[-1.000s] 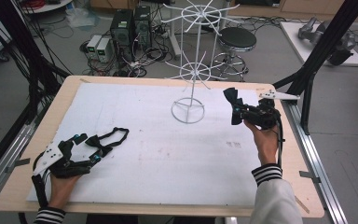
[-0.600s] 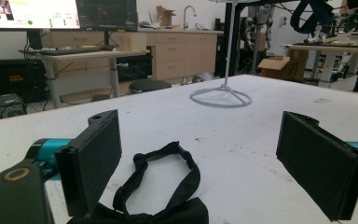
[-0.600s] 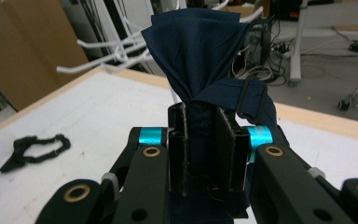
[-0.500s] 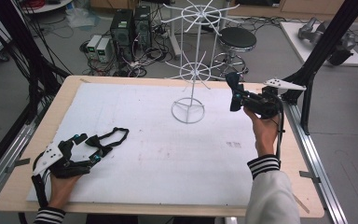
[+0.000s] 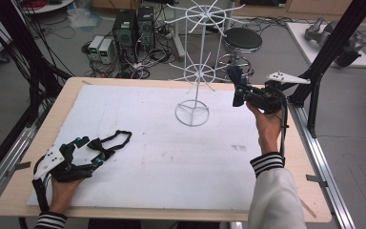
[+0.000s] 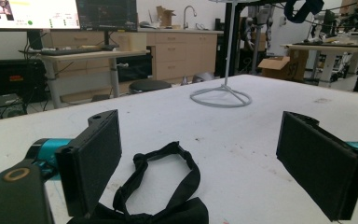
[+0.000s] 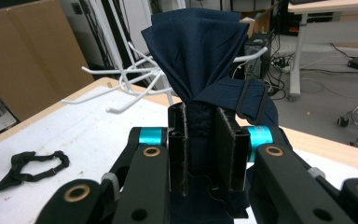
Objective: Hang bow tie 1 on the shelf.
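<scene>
A white wire rack (image 5: 193, 71) with hooked arms stands on a ring base at the far middle of the white table (image 5: 171, 171). My right gripper (image 5: 240, 93) is raised just right of the rack's lower ring of hooks, shut on a navy bow tie (image 5: 235, 78). In the right gripper view the navy bow tie (image 7: 198, 46) fans up from the shut gripper (image 7: 207, 140), close to the rack's hooks (image 7: 130, 79). A black bow tie (image 5: 114, 141) with its strap looped lies at the near left. My left gripper (image 5: 95, 150) rests open on the table, the black bow tie (image 6: 168, 186) lying between its jaws.
The rack's base (image 6: 221, 97) shows ahead in the left gripper view. Behind the table stand a black stool (image 5: 243, 40) and computer boxes (image 5: 133, 28) with cables on the floor. Black frame posts (image 5: 324, 57) rise at the far right corner.
My right gripper has lifted and moved away from the person with the navy bow tie, nearer the rack's lower hooks. The left gripper and the black bow tie have stayed put.
</scene>
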`<state>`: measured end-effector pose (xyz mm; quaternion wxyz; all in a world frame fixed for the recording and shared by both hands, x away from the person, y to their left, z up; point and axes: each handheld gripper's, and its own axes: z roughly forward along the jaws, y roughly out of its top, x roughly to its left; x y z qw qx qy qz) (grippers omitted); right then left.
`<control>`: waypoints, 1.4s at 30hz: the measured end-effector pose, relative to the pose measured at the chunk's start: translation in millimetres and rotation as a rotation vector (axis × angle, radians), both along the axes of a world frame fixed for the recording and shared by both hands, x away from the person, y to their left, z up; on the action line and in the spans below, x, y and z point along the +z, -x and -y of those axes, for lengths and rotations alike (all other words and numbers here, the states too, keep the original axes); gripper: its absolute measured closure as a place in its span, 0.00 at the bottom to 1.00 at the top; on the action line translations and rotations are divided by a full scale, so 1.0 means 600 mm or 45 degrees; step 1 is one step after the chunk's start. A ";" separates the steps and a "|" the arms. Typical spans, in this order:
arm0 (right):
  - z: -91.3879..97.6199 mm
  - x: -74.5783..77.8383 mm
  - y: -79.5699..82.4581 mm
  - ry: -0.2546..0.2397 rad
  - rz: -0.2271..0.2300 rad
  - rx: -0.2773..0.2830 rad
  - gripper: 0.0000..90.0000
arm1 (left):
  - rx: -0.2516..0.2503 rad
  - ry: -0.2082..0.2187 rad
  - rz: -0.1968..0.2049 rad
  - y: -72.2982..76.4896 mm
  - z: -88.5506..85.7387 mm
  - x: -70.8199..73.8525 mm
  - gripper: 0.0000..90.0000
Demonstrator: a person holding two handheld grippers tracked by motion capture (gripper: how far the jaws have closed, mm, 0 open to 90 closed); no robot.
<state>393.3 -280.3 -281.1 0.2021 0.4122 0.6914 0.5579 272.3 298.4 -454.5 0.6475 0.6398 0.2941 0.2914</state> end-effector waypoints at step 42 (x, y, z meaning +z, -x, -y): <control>-0.051 0.015 -0.057 0.013 -0.009 0.036 0.85 | -0.001 0.003 0.001 0.000 0.000 0.000 0.16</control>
